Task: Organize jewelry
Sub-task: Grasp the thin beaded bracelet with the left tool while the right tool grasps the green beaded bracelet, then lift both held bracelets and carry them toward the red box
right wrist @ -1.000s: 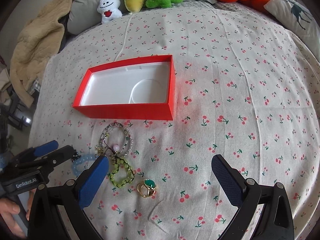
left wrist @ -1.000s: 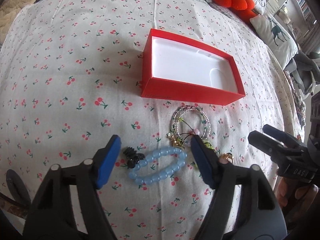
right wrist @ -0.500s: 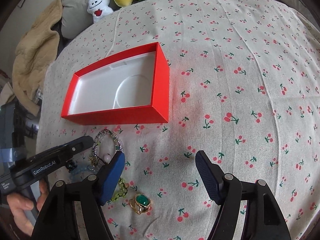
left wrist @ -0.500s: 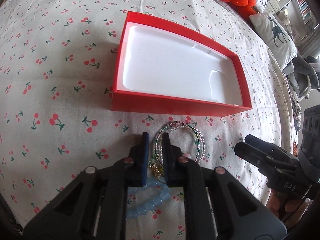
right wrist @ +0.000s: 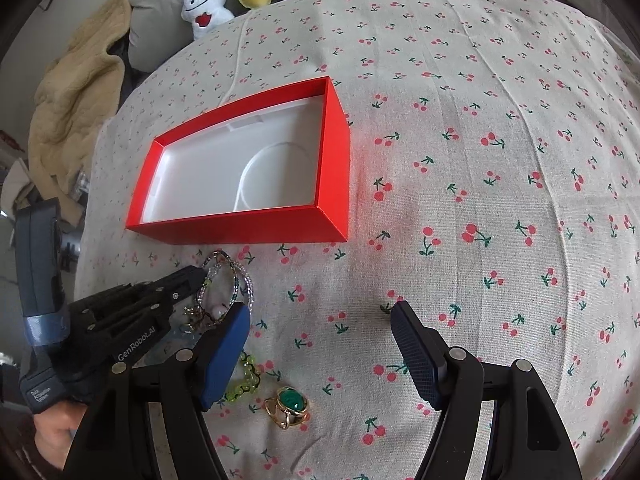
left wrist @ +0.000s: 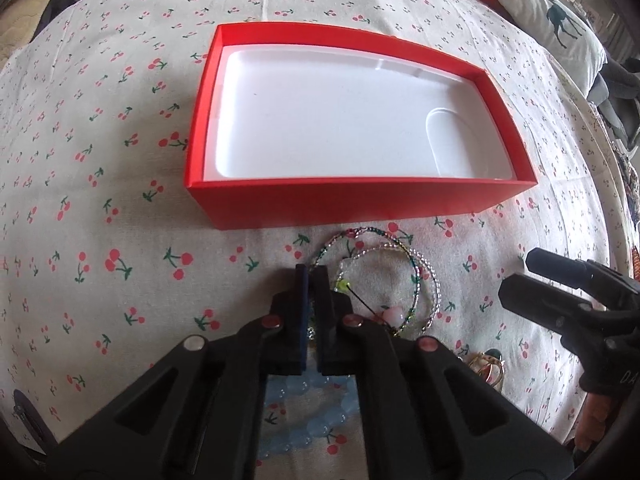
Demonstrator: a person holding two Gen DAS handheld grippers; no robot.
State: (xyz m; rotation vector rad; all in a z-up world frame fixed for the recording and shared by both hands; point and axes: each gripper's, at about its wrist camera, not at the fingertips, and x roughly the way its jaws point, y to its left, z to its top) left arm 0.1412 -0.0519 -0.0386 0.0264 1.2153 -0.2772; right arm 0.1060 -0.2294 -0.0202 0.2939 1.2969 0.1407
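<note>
A red box (left wrist: 360,200) with a white empty inside lies on the cherry-print cloth; it also shows in the right wrist view (right wrist: 240,224). Just in front of it lies a beaded bracelet (left wrist: 416,268) of thin coils. My left gripper (left wrist: 313,276) is shut on the left rim of this bracelet (right wrist: 240,280); in the right wrist view the left gripper (right wrist: 196,276) reaches it from the left. A pale blue bead bracelet (left wrist: 316,428) lies under the left gripper. My right gripper (right wrist: 320,320) is open and empty above the cloth, near a green-stone gold ring (right wrist: 290,404) and a yellow-green chain (right wrist: 244,380).
Plush toys (right wrist: 208,4) and a beige blanket (right wrist: 76,92) lie at the far edge of the bed. A deer-print pillow (left wrist: 560,28) is at the far right. The right gripper's fingers (left wrist: 560,304) show at the right of the left wrist view.
My left gripper has gone from wide open to shut and moved forward onto the beaded bracelet, nearer the box. My right gripper has narrowed a little and moved forward.
</note>
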